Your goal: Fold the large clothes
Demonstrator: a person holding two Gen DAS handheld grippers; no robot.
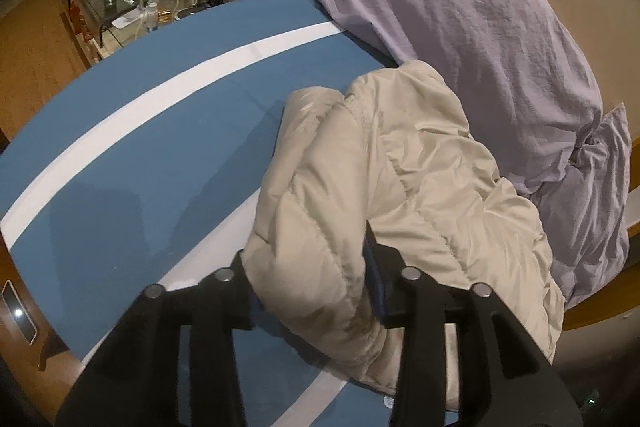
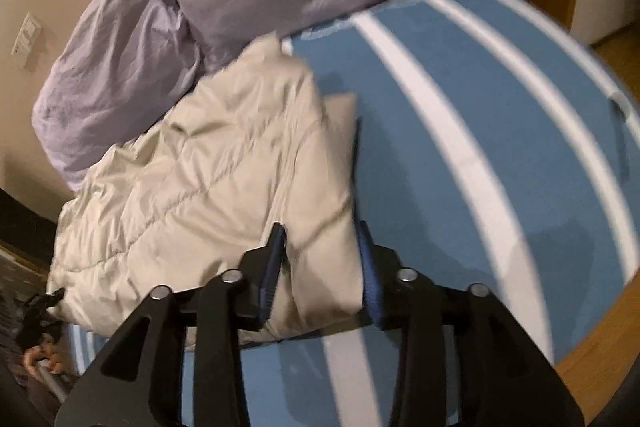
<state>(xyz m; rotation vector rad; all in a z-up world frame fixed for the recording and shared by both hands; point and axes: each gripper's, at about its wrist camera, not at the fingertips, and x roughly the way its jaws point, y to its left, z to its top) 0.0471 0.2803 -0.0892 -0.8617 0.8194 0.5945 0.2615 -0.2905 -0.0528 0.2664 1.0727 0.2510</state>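
beige quilted puffer jacket (image 1: 384, 179) lies bunched and partly folded on the blue bed cover with white stripes (image 1: 132, 115), at the edge by the wall, butted against the lilac pillows (image 1: 472, 27). Padded, stitched channels, lots of creases, layers doubled over each other. A rounded puffy fold hangs at the near end. Right wrist view: a folded flap (image 2: 320, 259) at the near end, one corner (image 2: 340, 111) sticking out toward the bed's middle
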